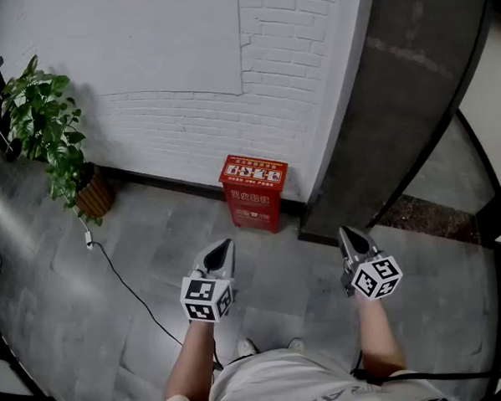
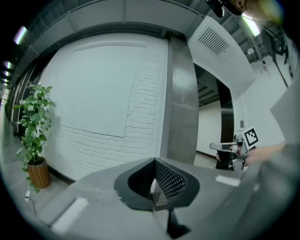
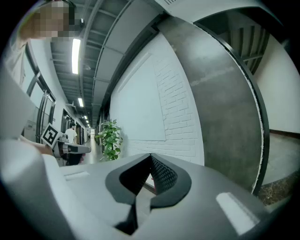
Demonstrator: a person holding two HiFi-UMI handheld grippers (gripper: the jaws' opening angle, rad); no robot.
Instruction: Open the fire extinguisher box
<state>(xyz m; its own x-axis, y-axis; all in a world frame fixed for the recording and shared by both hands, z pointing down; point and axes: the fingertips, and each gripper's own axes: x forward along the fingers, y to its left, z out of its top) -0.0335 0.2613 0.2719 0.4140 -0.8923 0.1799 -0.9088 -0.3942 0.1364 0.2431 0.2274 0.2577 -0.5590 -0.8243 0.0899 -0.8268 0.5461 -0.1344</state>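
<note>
While we hold both grippers out over the grey tiled floor (image 1: 145, 260), the left gripper (image 1: 222, 249) and the right gripper (image 1: 351, 236) each have their jaws pressed together, with nothing between them. The red metal fire extinguisher box (image 1: 253, 193) stands ahead, between the two grippers and well apart from both, against the white brick wall (image 1: 187, 115), its lid down.

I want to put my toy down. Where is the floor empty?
Bare floor lies between the red box, the left claw and the right claw. Also along the brick wall between box and potted plant. Crowded by the plant: a black cable trails there.
</note>
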